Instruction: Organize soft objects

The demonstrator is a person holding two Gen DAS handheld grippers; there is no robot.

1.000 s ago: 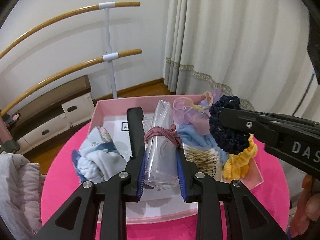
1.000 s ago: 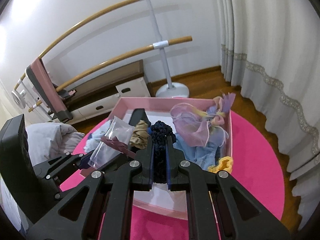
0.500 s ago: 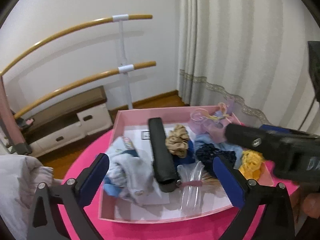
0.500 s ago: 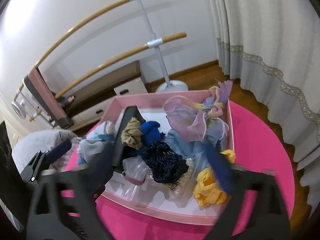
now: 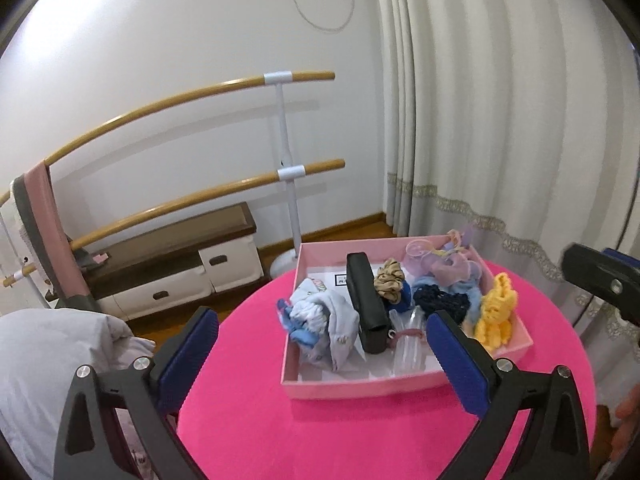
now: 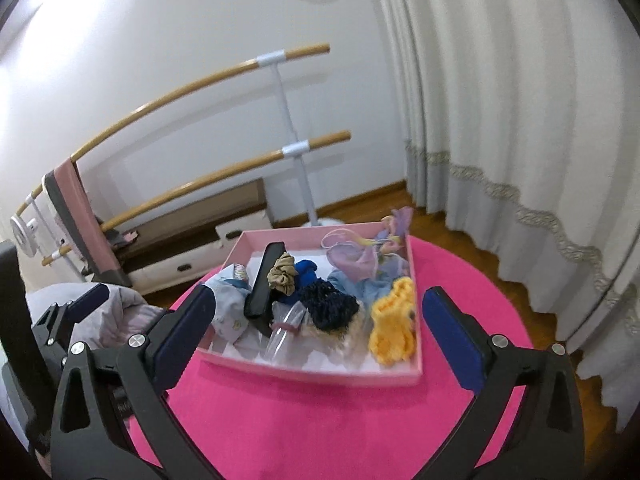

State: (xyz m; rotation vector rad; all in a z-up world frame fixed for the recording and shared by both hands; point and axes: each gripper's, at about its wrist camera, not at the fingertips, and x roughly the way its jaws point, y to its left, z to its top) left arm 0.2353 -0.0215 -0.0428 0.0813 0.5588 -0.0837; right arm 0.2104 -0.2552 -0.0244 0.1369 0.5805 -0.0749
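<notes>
A pink box (image 5: 360, 388) (image 6: 320, 372) sits on a round pink table (image 5: 320, 440) (image 6: 300, 420). It holds a navy scrunchie (image 5: 440, 300) (image 6: 328, 306), a clear plastic pouch with a pink band (image 5: 406, 344) (image 6: 286, 328), a yellow knit piece (image 5: 496, 316) (image 6: 392, 324), a tan scrunchie (image 5: 388, 280) (image 6: 282, 276), a black case (image 5: 366, 304) (image 6: 264, 284), pale blue cloth (image 5: 324, 320) (image 6: 228, 308) and lilac ribbons (image 5: 444, 260) (image 6: 360, 256). My left gripper (image 5: 320, 360) and right gripper (image 6: 316, 336) are both wide open and empty, held back above the table's near side.
A wooden ballet barre (image 5: 280, 176) (image 6: 296, 148) and a low drawer cabinet (image 5: 172, 264) stand behind the table. Cream curtains (image 5: 500, 120) (image 6: 520, 100) hang on the right. A grey quilted cloth (image 5: 52, 344) (image 6: 116, 312) lies at the left.
The left gripper let go of the clear pouch and the right let go of the navy scrunchie; both now lie in the box. Both grippers opened and pulled back.
</notes>
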